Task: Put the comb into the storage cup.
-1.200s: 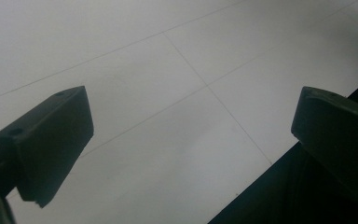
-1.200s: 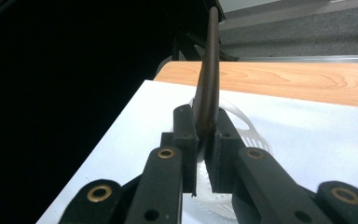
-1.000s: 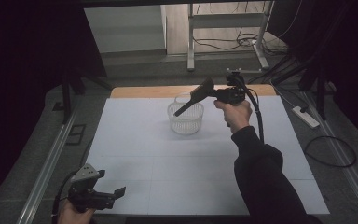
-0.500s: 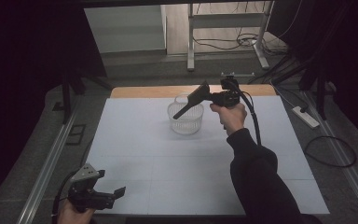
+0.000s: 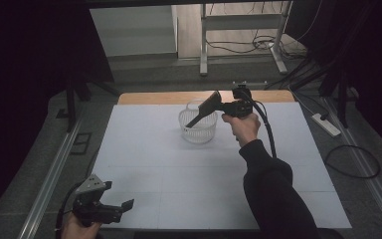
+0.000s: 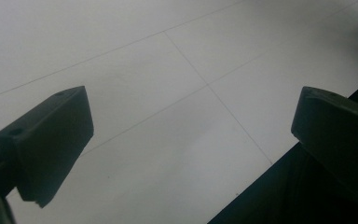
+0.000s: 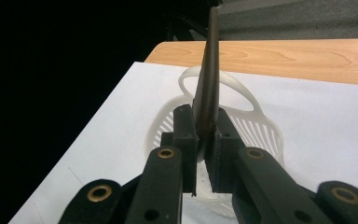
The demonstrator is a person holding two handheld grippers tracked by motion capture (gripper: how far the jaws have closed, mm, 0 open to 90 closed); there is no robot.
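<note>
Forearm outstretched in the high view, your right gripper [image 5: 218,105] pinches a dark flat spatula [image 5: 205,108] over the white basket [image 5: 197,127]. Left gripper view: your left gripper [image 6: 191,126] has jaws spread above the white table [image 6: 168,70]. Right gripper view: spatula [image 7: 207,84] clamped upright between the fingers, basket [image 7: 256,130] just beyond.

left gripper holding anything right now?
No. In the left gripper view the left gripper has its jaws wide apart with nothing but the white table between them.
</note>
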